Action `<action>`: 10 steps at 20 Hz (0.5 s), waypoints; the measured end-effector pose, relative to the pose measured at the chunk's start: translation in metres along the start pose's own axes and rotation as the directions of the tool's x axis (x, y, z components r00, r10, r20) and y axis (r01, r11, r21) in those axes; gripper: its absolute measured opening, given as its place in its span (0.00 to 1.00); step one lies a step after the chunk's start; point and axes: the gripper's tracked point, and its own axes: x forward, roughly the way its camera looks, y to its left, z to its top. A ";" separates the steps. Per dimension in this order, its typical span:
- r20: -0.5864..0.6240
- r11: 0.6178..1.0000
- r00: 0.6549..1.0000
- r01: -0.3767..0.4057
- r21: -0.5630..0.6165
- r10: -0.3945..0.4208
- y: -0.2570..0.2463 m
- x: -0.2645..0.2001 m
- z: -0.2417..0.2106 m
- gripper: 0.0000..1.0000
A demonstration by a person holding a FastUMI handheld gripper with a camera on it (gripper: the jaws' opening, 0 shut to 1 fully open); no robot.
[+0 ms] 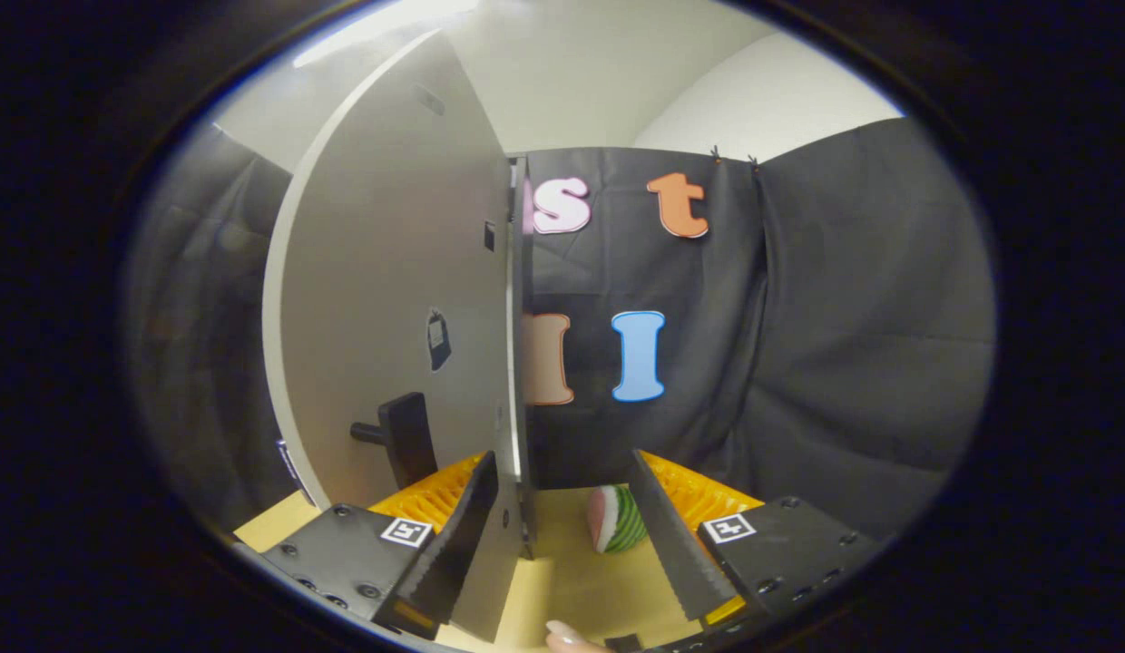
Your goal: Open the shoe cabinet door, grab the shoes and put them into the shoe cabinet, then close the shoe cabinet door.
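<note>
The shoe cabinet door (390, 299) stands swung out, a pale grey panel seen nearly edge-on, its thin edge running down into the gap between the gripper (562, 535)'s two fingers; the jaws are set fairly wide, and the left finger (458, 535) lies close against the door's face near its lower edge while the right finger (676, 544) stands well apart from it, so the door sits between them but is not pinched by both; a dark handle (401, 440) juts from the door's face just above and beyond the left finger; a small dark tag (437, 340) sits higher on the same face; below, the counter (581, 589) shows as a light wooden surface between the fingers; an orange ribbed tray (699, 490) lies beyond the fingertips, showing on either side of the door's foot; a small round thing in pink, white and green stripes (617, 519) rests on the counter just beside the right finger, on its inner side, touching or nearly touching the tray's edge, I cannot tell which; a fingertip of the person's hand (567, 639) shows at the near edge of the counter between the fingers; behind it all hangs the black cloth wall (844, 317), with a pale wall above; I cannot make out any shoes from here
</note>
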 end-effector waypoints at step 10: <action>0.012 0.998 0.998 -0.058 0.024 0.057 0.111 0.010 -0.005 0.93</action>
